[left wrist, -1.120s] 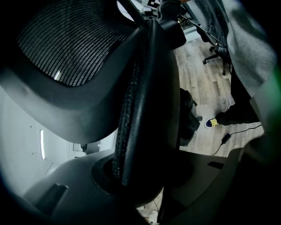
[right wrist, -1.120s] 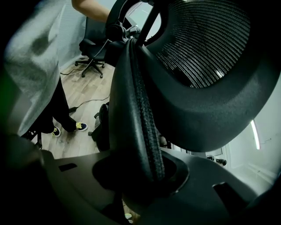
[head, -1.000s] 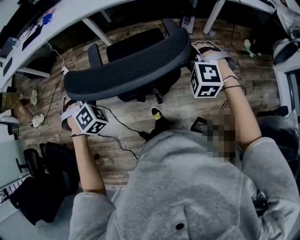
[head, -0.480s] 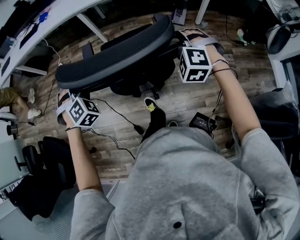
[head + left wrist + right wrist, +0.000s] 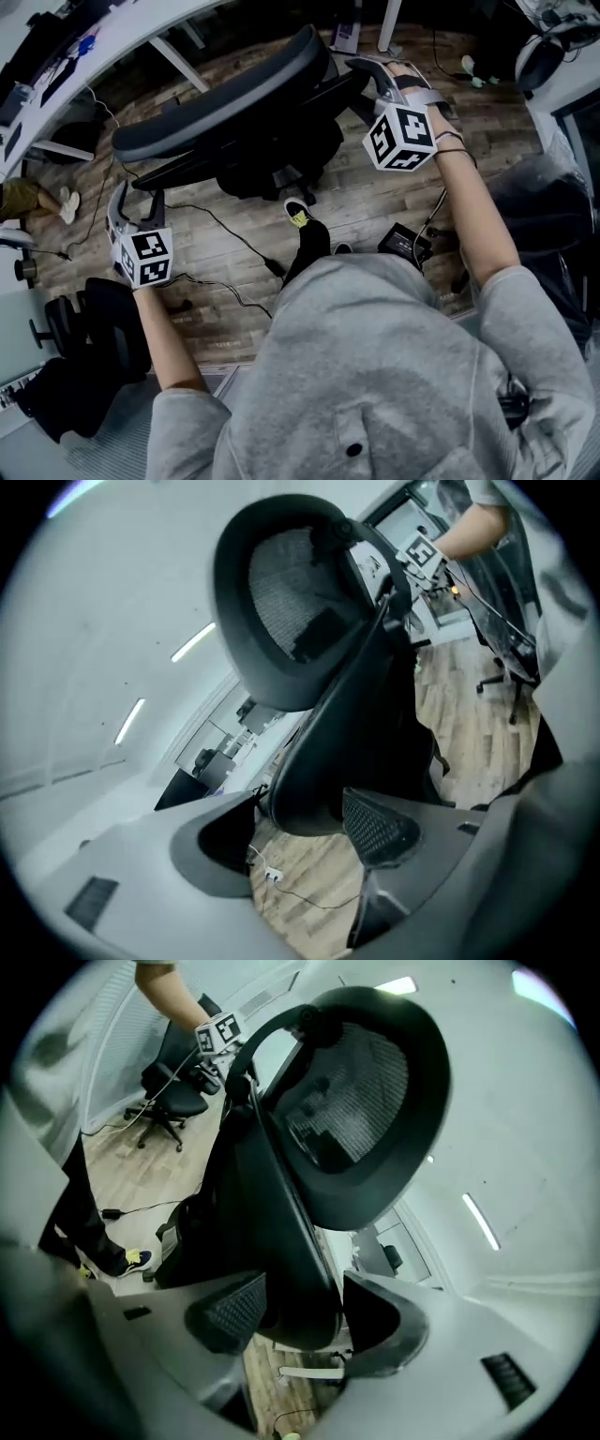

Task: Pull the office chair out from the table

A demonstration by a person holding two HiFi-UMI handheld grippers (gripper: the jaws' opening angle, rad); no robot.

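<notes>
Change: left tongs had come off the backrest end, toward the person.
Left tongs: opening, gripping nothing, chair just ahead.
Right tongs: opening, backrest edge between pads, unclamped.
Office chair: on wooden floor, clear of tabletop.

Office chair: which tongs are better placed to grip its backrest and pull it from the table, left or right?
Right. The right tongs are opening, but the backrest edge stands between their jaws. The left tongs, also opening, hang apart from its end.
</notes>
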